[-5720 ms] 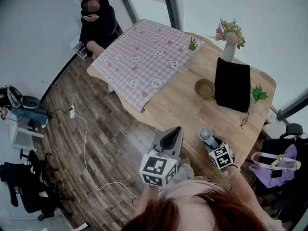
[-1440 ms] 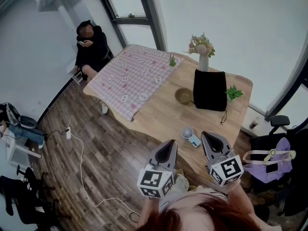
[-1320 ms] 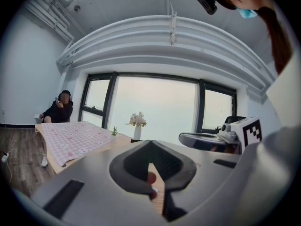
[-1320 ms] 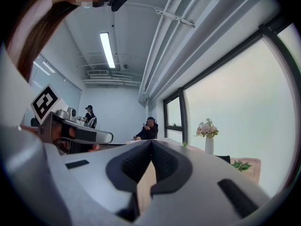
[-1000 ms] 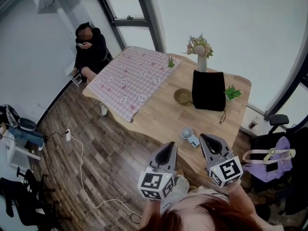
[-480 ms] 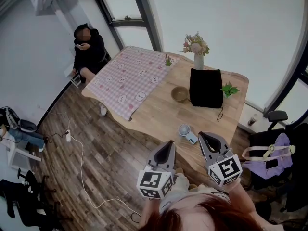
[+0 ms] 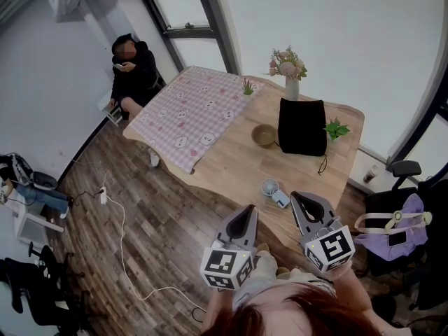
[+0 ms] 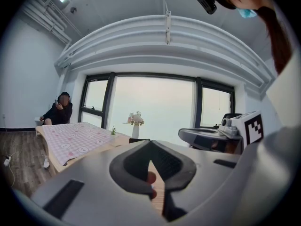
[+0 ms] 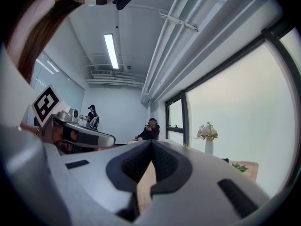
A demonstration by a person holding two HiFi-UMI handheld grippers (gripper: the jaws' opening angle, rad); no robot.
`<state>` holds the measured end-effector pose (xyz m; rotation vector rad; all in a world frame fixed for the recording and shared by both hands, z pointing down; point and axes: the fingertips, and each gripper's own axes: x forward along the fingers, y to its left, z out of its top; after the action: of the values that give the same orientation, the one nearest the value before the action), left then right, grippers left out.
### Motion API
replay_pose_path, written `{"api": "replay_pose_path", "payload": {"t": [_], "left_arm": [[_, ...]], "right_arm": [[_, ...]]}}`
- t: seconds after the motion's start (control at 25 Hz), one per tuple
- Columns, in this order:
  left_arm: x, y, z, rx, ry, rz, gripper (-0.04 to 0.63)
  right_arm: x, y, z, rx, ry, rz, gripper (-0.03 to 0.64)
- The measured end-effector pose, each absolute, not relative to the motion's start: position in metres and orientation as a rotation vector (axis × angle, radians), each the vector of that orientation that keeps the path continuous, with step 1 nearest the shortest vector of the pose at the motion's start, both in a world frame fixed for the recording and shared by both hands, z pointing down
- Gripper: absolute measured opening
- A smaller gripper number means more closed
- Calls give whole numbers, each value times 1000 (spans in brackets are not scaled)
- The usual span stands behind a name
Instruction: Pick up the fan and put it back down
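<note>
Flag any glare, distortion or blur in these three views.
Head view: fisheye bends the window frame, daylight is even, and the fan reads sharp. Left gripper view: black vignette in the corners, windows blown out white behind the vase. Right gripper view: same vignette, a washed-out window, and a bright ceiling light.

A wooden table (image 7: 231,165) carries 1 black bag (image 7: 302,127). Just left of the bag sits a bowl (image 7: 264,136), with a pink checked cloth (image 7: 192,110) farther left. Behind the bag stands a vase of flowers (image 7: 291,84). A fan (image 7: 271,189) lies nearer than the bag.
</note>
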<state>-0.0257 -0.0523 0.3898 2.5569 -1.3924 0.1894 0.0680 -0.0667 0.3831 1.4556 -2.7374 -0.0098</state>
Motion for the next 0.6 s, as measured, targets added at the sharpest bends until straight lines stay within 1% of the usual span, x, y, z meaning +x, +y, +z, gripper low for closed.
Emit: {"api": "replay_pose_path", "payload": {"t": [0.4,0.6], "left_arm": [[-25,-54,391,2556,-1387,210,14],[-23,-59,390,2563,-1372,212,14]], "right_arm": [[71,-68,384,1503,-2700,9,0],[72,-71,384,1500,-2717,91,-1]]}}
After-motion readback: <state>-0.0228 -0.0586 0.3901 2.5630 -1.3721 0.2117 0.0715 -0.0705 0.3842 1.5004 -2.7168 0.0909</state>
